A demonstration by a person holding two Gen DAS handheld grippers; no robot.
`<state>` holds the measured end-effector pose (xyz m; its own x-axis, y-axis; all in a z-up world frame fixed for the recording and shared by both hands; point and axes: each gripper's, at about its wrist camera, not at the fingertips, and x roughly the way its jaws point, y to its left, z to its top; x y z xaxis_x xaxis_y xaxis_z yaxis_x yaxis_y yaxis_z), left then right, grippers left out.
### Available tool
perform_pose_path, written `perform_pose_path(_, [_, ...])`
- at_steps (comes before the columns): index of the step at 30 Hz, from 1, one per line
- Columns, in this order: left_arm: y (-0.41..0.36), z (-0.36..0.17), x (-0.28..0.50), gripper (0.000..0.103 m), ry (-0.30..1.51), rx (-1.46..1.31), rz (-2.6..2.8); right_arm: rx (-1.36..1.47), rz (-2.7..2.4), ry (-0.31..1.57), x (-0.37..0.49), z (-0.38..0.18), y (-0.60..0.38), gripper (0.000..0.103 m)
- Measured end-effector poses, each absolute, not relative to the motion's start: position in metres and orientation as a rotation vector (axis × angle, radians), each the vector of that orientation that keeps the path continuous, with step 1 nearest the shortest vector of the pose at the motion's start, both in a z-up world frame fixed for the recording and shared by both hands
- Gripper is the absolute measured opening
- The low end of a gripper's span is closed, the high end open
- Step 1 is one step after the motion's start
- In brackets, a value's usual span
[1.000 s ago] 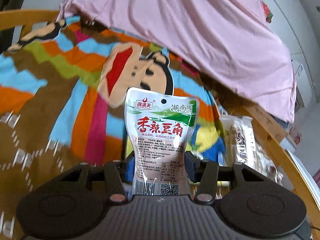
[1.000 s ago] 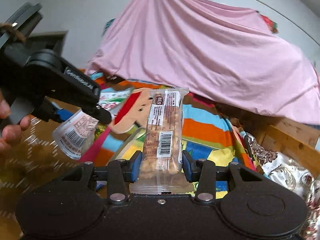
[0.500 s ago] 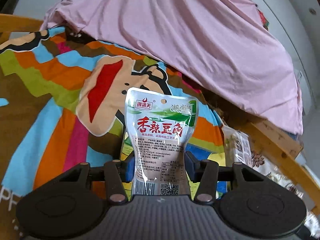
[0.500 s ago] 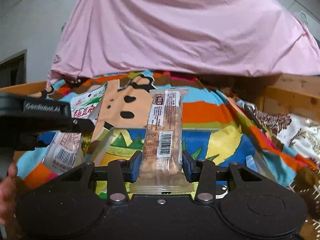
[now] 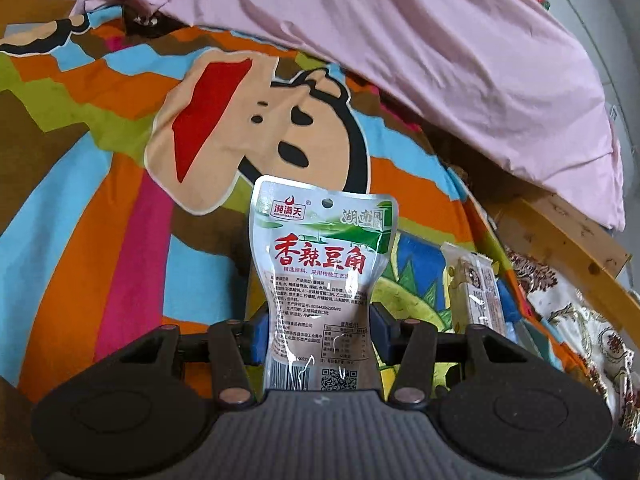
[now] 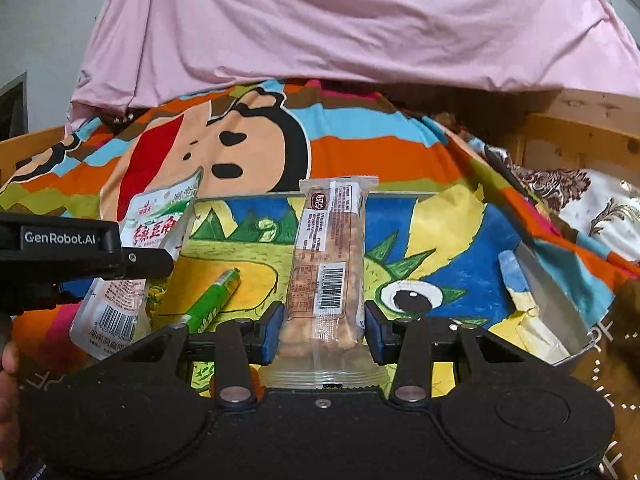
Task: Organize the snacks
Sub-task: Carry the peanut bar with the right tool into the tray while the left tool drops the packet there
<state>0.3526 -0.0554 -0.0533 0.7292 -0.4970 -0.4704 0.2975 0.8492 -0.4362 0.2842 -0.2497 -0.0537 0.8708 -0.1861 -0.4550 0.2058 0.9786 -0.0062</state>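
Observation:
My left gripper [image 5: 318, 334] is shut on a silver snack pouch [image 5: 320, 280] with red Chinese lettering, held upright. That pouch [image 6: 136, 264] and the left gripper [image 6: 80, 248] show at the left of the right wrist view. My right gripper [image 6: 324, 328] is shut on a clear-wrapped nut bar [image 6: 328, 264], held upright over a tray [image 6: 560, 304] with a painted cartoon bottom. The bar [image 5: 476, 288] also shows to the right in the left wrist view. A green tube-like snack [image 6: 212, 296] lies in the tray.
A striped cartoon bedsheet [image 5: 120, 160] covers the surface. A pink cloth [image 6: 320, 24] is heaped at the back. A wooden bed frame [image 5: 568, 236] runs along the right, with a floral cloth [image 6: 592, 196] beside it.
Both grippers have moved forward and lowered toward the tray, still holding their snacks. The tray fills more of the right wrist view, and the green snack in it has come into sight.

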Motion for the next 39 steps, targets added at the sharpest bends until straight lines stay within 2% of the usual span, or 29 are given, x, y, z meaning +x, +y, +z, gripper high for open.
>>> perform_pose_path(13, [-0.062,-0.065,0.361,0.057,0.692,-0.306,-0.449,0.037,-0.196,0.542,0.295,-0.063,-0.247,0.045])
perform_pose_path(20, [-0.062,-0.066,0.361,0.064,0.692,-0.313,-0.459,0.044,-0.2,0.551,0.295,-0.064,-0.248,0.046])
perform_pose_path(23, [-0.062,-0.065,0.362,0.068,0.698,-0.329,-0.473,0.042,-0.197,0.539,0.294,-0.061,-0.248,0.055])
perform_pose_path(27, [-0.058,-0.063,0.36,0.075,0.705,-0.374,-0.479,0.055,-0.217,0.517,0.29,-0.054,-0.249,0.062])
perform_pose_path(30, [-0.057,-0.054,0.354,0.081,0.679,-0.365,-0.469,0.073,-0.238,0.48,0.282,-0.043,-0.252,0.071])
perform_pose_path(35, [-0.054,-0.035,0.341,0.087,0.649,-0.371,-0.46,0.104,-0.272,0.396,0.262,-0.015,-0.26,0.086])
perform_pose_path(39, [-0.053,-0.011,0.324,0.096,0.591,-0.336,-0.444,0.119,-0.283,0.325,0.241,0.01,-0.264,0.092])
